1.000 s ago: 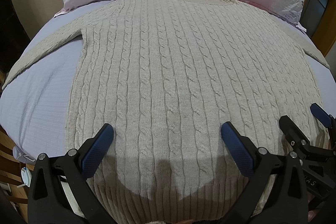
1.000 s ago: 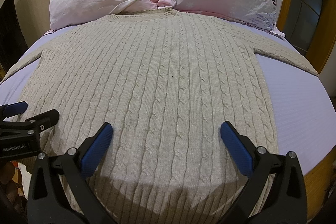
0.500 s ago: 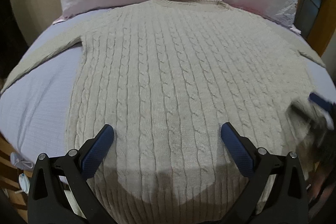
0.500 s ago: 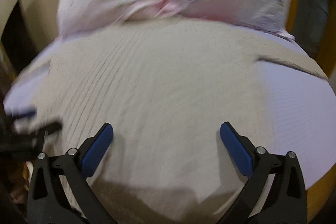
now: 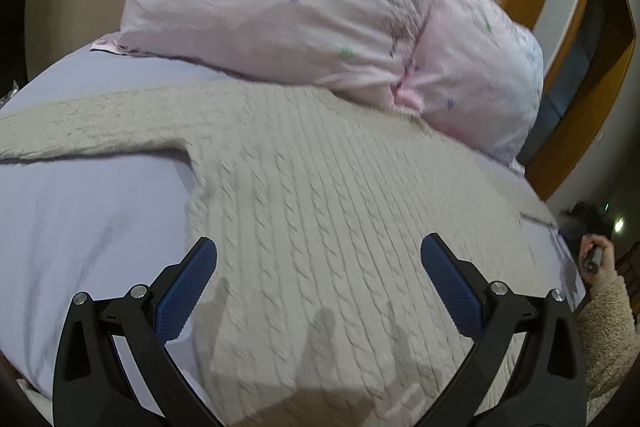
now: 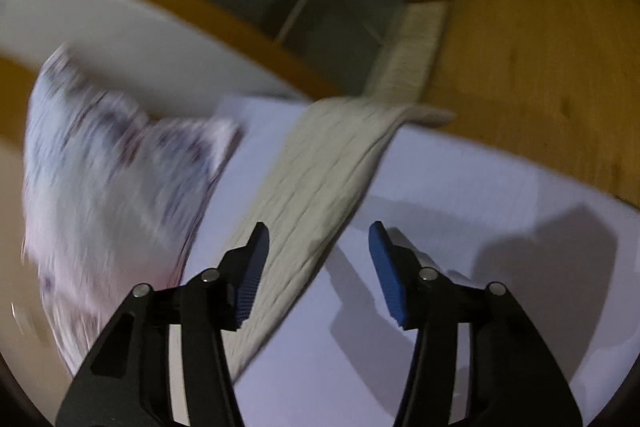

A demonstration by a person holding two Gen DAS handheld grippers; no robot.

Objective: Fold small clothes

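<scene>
A beige cable-knit sweater lies flat on the lilac bed sheet, neck toward the pillows. Its left sleeve stretches out to the left. My left gripper is open and empty, just above the sweater's left side below the armpit. In the right wrist view, the sweater's right sleeve runs across the sheet and its cuff hangs over the bed's edge. My right gripper is open and empty, just above that sleeve, its left finger over the knit.
Two pink flowered pillows lie at the head of the bed; one shows in the right wrist view. A wooden bed frame and wooden floor lie beyond the bed's right edge. The person's hand shows at far right.
Both grippers have left the sweater's hem. The left moved up toward the left armpit; the right swung fast to the right sleeve, and its jaws have narrowed. The sweater has not moved.
</scene>
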